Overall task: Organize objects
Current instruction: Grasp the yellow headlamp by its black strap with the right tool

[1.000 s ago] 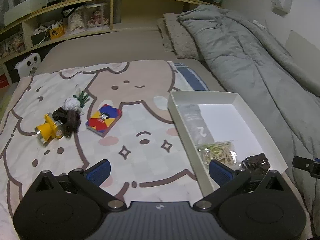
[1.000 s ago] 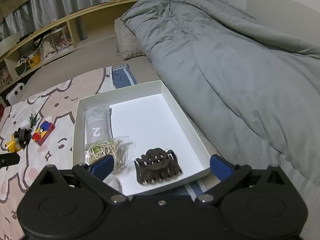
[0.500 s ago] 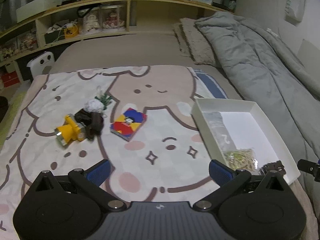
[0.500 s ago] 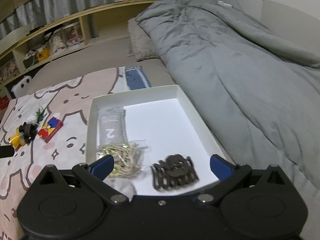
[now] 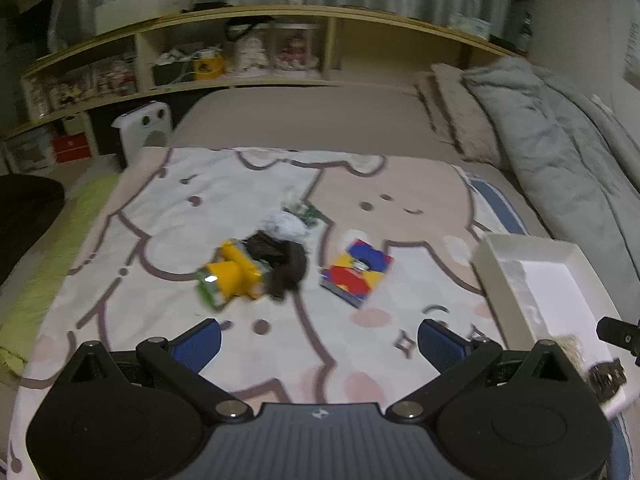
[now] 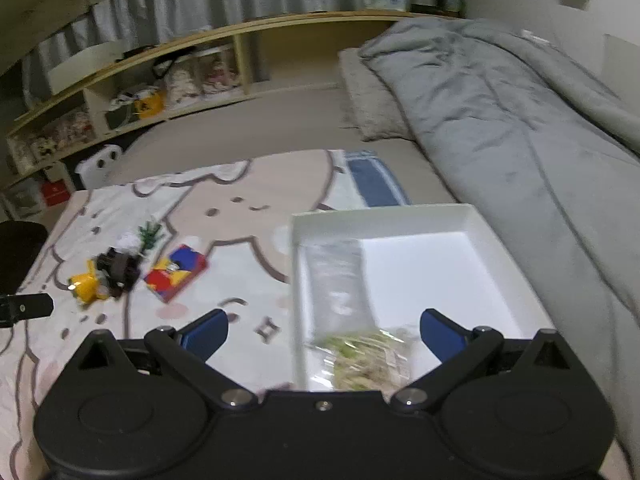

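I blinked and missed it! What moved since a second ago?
Both open grippers, the left gripper and the right gripper, swung left, away from the white box, toward the yellow toy and colourful card box. Nothing was grabbed or dropped; the objects stayed put.

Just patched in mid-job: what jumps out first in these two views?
The white tray at the right of the cartoon blanket, already holding a clear packet and a bag of pale strands. Left of it lies a loose cluster: a yellow toy, a dark clip and a red-blue-yellow card box. Both claws, left and right, are open and empty.
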